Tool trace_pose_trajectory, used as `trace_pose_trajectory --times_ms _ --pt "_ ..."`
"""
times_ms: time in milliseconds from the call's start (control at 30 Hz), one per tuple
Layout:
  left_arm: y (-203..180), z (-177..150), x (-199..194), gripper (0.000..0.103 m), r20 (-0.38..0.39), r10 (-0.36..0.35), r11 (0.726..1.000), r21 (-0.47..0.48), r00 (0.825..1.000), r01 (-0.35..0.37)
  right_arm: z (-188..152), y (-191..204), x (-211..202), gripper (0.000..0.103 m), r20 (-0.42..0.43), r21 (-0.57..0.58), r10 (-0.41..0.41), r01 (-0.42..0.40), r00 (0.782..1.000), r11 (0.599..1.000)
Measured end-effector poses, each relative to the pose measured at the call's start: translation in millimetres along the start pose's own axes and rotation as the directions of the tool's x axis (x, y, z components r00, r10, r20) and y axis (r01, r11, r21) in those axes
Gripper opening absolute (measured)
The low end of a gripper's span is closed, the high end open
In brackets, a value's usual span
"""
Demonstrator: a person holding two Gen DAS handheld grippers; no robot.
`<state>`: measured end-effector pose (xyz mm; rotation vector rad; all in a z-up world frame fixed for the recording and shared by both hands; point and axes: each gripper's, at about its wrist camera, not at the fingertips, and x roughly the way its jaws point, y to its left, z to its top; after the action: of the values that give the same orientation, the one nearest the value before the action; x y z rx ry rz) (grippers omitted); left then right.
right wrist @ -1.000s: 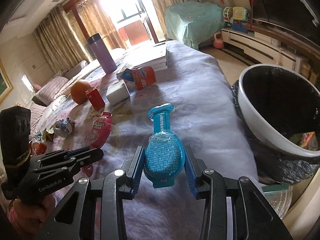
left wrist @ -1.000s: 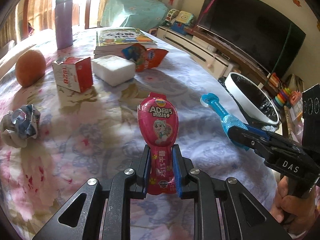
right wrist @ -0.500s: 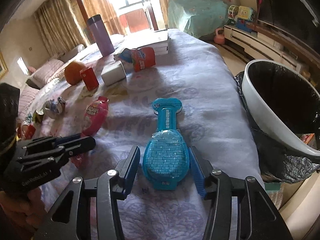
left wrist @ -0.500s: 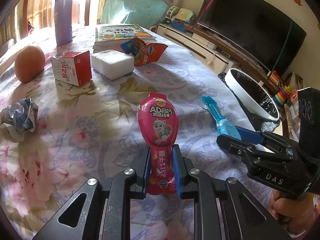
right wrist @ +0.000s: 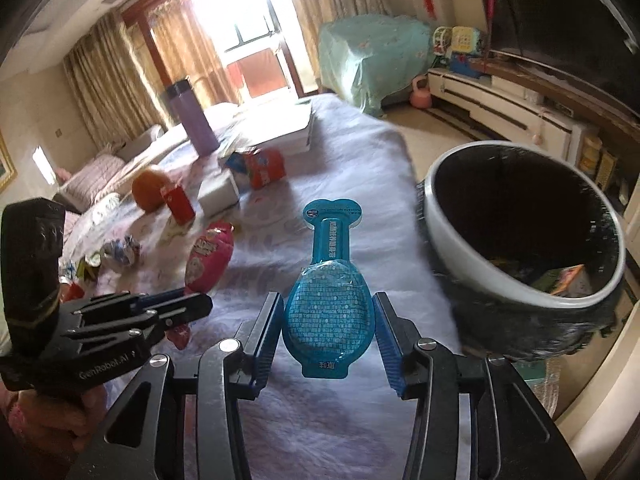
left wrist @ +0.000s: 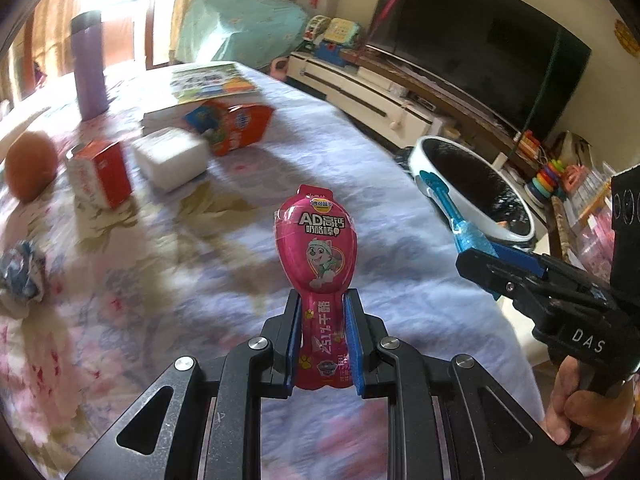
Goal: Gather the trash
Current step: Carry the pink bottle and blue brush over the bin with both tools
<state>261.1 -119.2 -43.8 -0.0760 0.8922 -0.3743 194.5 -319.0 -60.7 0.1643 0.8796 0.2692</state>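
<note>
My left gripper (left wrist: 322, 344) is shut on a pink snack wrapper (left wrist: 316, 256) and holds it above the table. The wrapper also shows in the right wrist view (right wrist: 208, 258). My right gripper (right wrist: 326, 338) is shut on a blue spoon-shaped wrapper (right wrist: 330, 304), lifted above the table near the bin; it also shows in the left wrist view (left wrist: 452, 216). The white trash bin with a black liner (right wrist: 440, 216) stands off the table's right edge, also in the left wrist view (left wrist: 424, 152). It holds some litter.
On the flowered tablecloth (left wrist: 200, 248) lie a crumpled paper ball (left wrist: 20, 276), a red carton (left wrist: 102, 176), a white block (left wrist: 172, 158), an orange snack bag (left wrist: 236, 124), an orange (left wrist: 28, 164), stacked books (left wrist: 208, 84) and a purple flask (left wrist: 90, 68).
The right gripper opened around the blue wrapper half a second ago, then shut on it again and lifted it toward the bin. The left gripper kept holding the pink wrapper and rose slightly.
</note>
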Motion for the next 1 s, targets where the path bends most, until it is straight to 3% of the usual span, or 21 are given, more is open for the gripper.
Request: trace_pose_trajectory --times_ms 1000 --pt "-88.2 46.3 35.4 0.019 -0.026 -0.107 0.98 0.164 0.994 0.11 10.3 -91.7 -45.0 0.046 0.072 0.143 -0.106 0.095 0.992 0.985"
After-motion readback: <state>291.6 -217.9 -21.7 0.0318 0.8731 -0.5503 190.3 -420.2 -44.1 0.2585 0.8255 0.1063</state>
